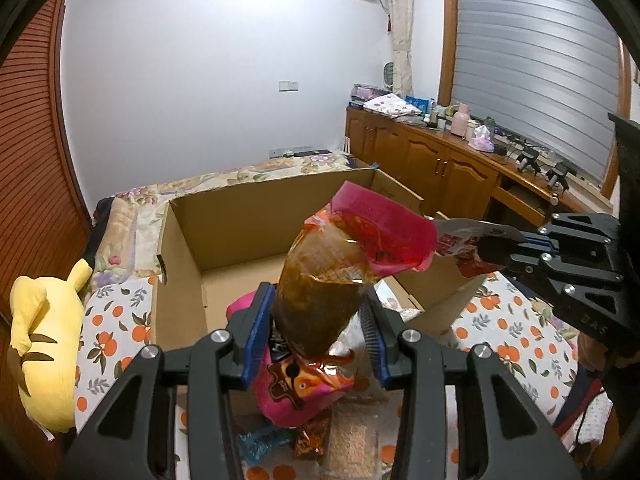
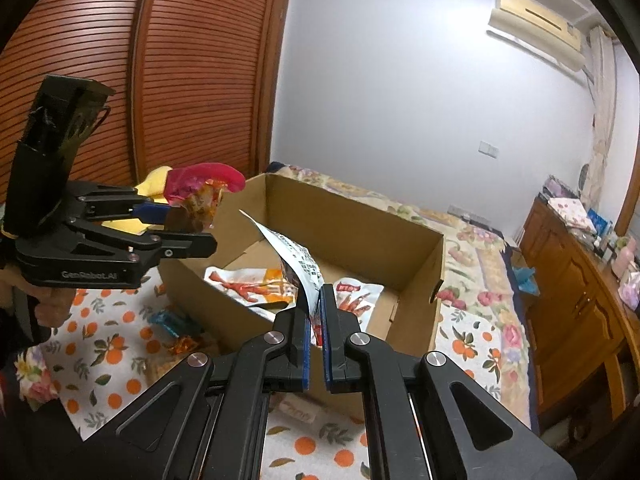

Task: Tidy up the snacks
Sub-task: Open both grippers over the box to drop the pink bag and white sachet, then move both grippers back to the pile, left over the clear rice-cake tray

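In the left wrist view a cardboard box (image 1: 224, 240) sits mid-frame on the bed (image 1: 116, 320). A plush toy (image 1: 44, 352) lies at the lower left, beside the box. The left tool (image 1: 316, 340) at bottom centre holds a snack bag (image 1: 320, 300) in front of the box. The right tool (image 1: 496, 248) enters from the right edge, clamping a snack packet (image 1: 460, 240) over the box's right wall. Small wrapped snacks (image 1: 280, 440) lie on the bed below the bag. A cabinet (image 1: 440, 160) stands at the right, behind the box. In the right wrist view, two packets (image 2: 248, 284) lie inside the box.
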Demonstrator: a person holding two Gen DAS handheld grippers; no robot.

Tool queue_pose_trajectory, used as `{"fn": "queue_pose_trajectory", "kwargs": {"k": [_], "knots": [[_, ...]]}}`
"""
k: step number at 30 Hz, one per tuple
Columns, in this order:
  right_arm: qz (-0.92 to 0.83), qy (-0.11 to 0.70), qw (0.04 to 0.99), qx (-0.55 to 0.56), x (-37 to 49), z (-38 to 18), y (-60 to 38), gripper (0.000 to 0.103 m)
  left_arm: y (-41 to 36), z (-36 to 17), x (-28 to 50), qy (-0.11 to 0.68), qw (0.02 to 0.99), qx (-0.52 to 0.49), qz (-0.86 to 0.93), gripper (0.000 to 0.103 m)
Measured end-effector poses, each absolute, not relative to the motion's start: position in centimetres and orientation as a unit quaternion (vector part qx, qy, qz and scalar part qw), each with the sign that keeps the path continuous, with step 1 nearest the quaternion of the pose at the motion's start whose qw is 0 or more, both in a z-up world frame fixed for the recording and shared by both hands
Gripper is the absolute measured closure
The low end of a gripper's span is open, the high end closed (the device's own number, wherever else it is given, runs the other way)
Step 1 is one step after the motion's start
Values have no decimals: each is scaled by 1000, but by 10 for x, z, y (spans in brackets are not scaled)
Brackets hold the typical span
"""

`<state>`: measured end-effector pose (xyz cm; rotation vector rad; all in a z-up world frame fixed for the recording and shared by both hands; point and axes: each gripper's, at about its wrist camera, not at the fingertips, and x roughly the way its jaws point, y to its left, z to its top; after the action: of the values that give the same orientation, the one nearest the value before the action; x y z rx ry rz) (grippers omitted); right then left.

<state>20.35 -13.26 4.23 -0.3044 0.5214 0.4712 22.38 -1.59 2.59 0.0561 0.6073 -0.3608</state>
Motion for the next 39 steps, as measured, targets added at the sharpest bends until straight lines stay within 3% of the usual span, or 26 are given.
{"fn": "queue_pose_trajectory", "kwargs": {"k": [17, 39], "knots": [[207, 284, 927, -130, 238, 24, -133, 101, -17, 14, 266, 323, 935, 22, -142, 59], [185, 302, 928, -115, 267, 12, -130, 101, 3, 26, 248, 295, 947, 16, -124, 43]]}}
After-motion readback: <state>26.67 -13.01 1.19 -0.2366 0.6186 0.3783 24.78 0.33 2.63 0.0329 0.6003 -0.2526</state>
